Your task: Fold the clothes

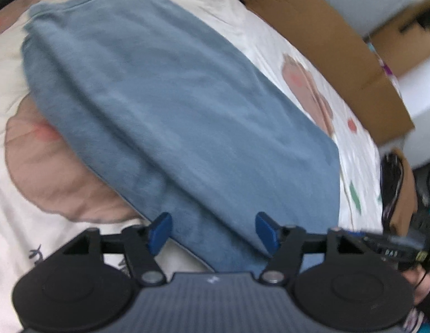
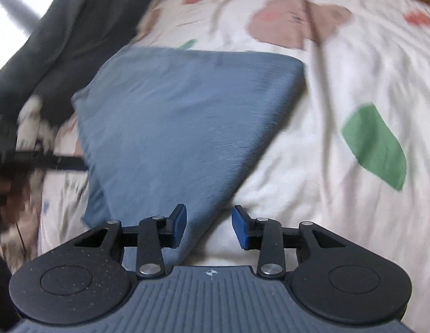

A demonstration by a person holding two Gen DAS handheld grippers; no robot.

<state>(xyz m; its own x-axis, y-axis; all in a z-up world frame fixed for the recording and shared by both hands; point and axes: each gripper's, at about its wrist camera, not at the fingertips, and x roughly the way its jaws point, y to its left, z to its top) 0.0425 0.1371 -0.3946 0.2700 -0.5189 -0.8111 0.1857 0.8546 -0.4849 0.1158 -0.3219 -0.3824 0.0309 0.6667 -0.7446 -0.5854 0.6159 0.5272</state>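
Blue pads on my left gripper (image 1: pixel 213 229) and right gripper (image 2: pixel 209 226) both stand wide, holding nothing, each just over a near corner of the blue garment (image 1: pixel 170 105), which lies flat in a folded slab mid-bedspread (image 2: pixel 339 88). Soft, light knit; I'd pinch corners or hems. Cardboard box (image 1: pixel 326 41) lines the bed's far edge; dark clothing (image 2: pixel 56 44) lies beside.

One blue garment (image 1: pixel 170 105), two tongs (image 1: pixel 213 231)

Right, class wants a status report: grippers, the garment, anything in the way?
Left gripper open, empty. Right gripper open, empty. Blue garment lies folded on the floral bedsheet. Cardboard box beside the bed, clear of the garment.
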